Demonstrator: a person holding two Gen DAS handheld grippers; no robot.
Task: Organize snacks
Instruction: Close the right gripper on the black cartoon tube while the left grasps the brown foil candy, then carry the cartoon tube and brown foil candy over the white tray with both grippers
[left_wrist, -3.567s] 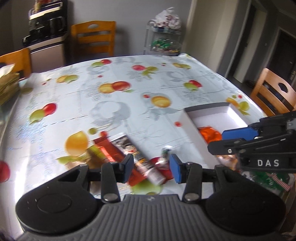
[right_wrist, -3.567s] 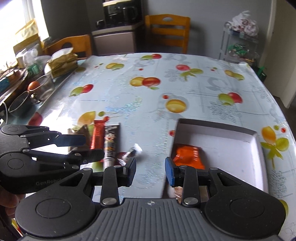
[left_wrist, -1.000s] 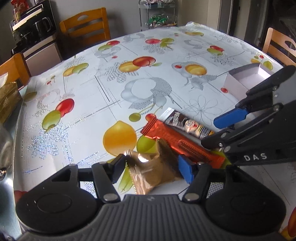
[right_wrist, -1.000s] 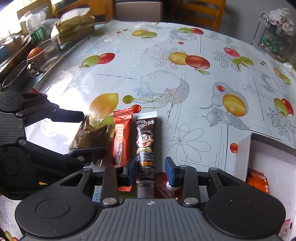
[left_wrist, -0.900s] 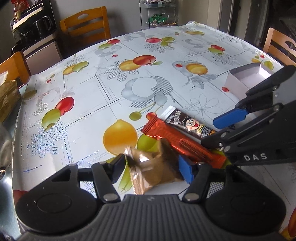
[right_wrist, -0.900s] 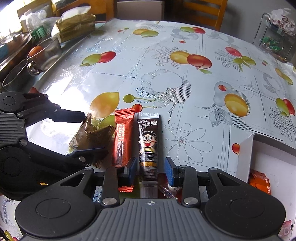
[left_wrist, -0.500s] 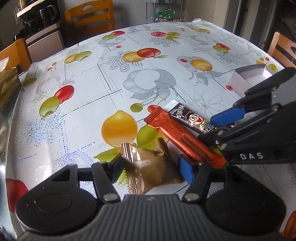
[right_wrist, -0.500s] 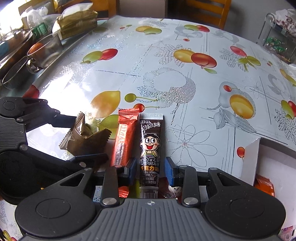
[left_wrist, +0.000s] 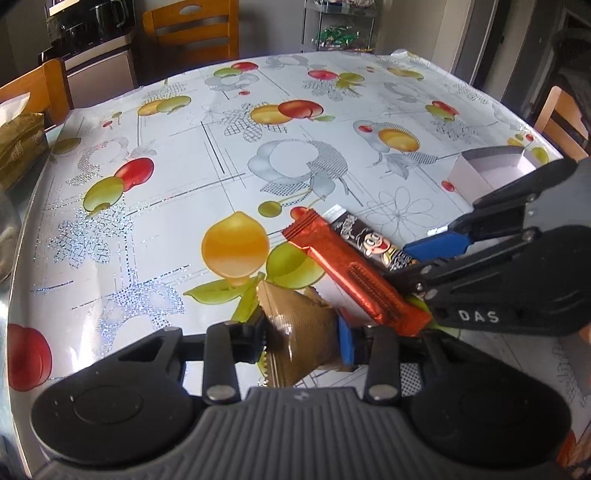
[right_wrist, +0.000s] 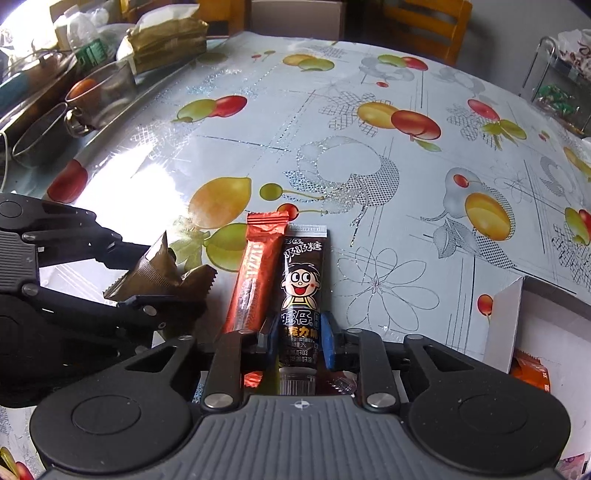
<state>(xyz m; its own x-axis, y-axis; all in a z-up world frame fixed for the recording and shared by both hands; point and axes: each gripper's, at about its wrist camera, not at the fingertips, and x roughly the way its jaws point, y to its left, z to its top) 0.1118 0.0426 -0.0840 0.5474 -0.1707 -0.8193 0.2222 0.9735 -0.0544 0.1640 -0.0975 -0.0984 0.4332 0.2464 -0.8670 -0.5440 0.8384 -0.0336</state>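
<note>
Left wrist view is showing a crinkled brown snack packet (left_wrist: 303, 332); the left gripper (left_wrist: 301, 338) is closing, pinching it. Right gripper (right_wrist: 298, 338) is closing, clamping the dark cartoon-face tube (right_wrist: 301, 291).

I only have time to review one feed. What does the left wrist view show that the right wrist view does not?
Only the left wrist view: the left gripper, jaws closing, the brown packet between them.

Only the right wrist view: the right gripper, jaws closing around the dark cartoon tube, an orange packet in the white box, and glass cups at the table edge.

Both: the red bar beside the tube on the fruit-print tablecloth.
</note>
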